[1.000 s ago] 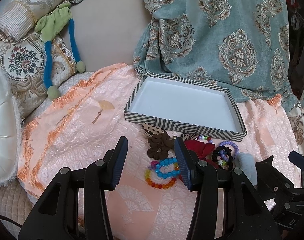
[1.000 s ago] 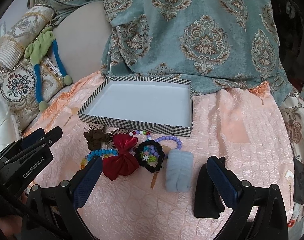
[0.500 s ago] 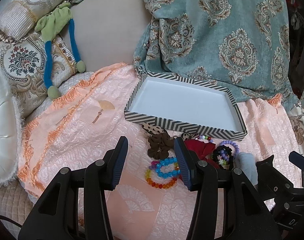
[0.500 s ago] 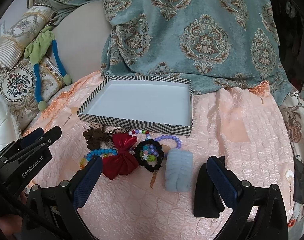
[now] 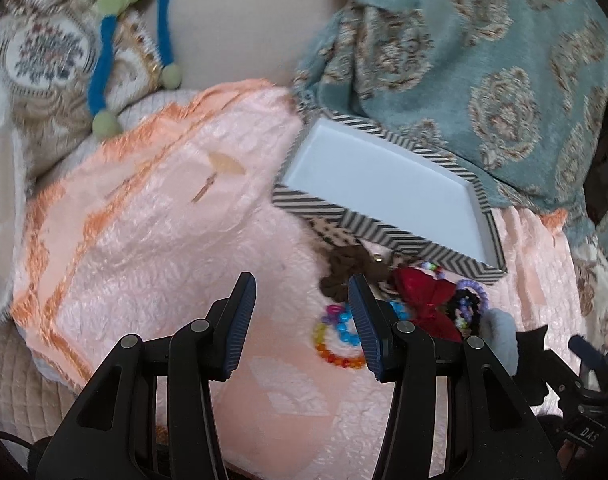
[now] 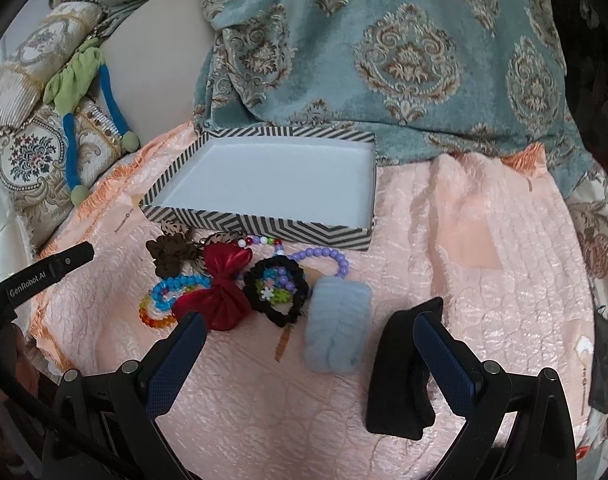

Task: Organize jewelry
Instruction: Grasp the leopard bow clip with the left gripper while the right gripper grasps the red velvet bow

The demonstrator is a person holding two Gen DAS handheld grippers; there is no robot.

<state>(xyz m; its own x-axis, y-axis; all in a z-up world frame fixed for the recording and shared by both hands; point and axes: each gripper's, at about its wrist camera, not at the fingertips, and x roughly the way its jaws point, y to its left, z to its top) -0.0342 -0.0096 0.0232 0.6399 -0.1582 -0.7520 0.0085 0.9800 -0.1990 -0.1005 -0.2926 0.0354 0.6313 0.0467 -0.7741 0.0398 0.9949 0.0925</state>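
Left gripper (image 5: 302, 312) spread wide, empty, above peach quilt (image 5: 144, 248); beaded bracelets (image 5: 339, 336) and red bow (image 5: 427, 300) just right of its fingers, striped box (image 5: 383, 184) bare.

Right gripper (image 6: 307, 344) wide, empty, near blue fluffy clip (image 6: 337, 326); black scrunchie (image 6: 278, 290), purple beads (image 6: 323, 258) outside box (image 6: 264, 228). Nothing sorted yet; all pieces left.

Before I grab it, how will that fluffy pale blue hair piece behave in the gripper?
The fluffy pale blue piece looks plush, so it will probably squash between the fingers and weigh little. Lying flat on the pink quilt, it seems unlikely to roll.
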